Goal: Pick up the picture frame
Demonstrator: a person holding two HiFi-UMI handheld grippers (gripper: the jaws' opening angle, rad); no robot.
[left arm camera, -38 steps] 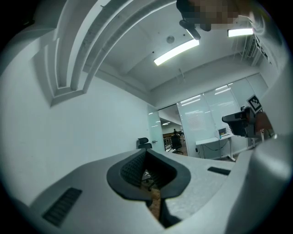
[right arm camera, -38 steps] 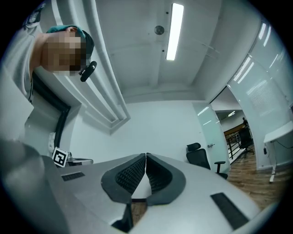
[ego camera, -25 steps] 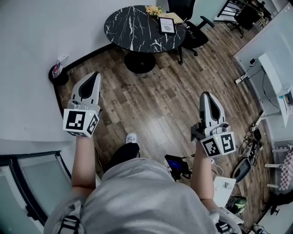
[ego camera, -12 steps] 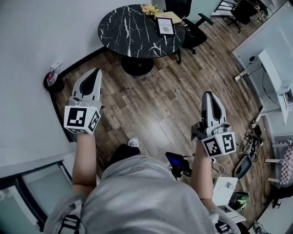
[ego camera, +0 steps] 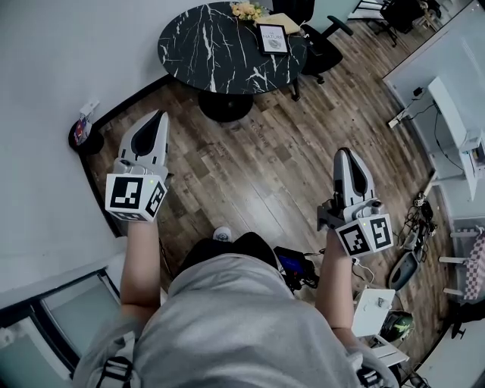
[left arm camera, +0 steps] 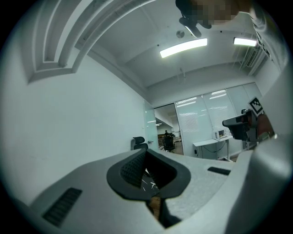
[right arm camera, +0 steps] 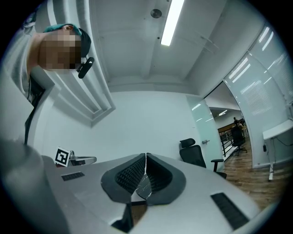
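Observation:
The picture frame (ego camera: 273, 38) lies on the far right part of a round black marble table (ego camera: 212, 53), beside a small bunch of flowers (ego camera: 246, 10). Both grippers hang over the wood floor, well short of the table, and point toward it. My left gripper (ego camera: 158, 115) is shut and holds nothing. My right gripper (ego camera: 347, 151) is also shut and empty. In the left gripper view the closed left gripper (left arm camera: 146, 151) shows a sliver of the marble table (left arm camera: 149, 183) below its tips. The right gripper view shows the same past the right gripper (right arm camera: 145, 155).
A black office chair (ego camera: 322, 45) stands right of the table. A white wall runs along the left, with a small black stand (ego camera: 82, 135) at its foot. Cables and devices (ego camera: 413, 231) litter the floor at the right, near a white desk (ego camera: 455, 121).
The person has stepped on across the floor, and both grippers have come a little nearer the table. Both stay shut and empty.

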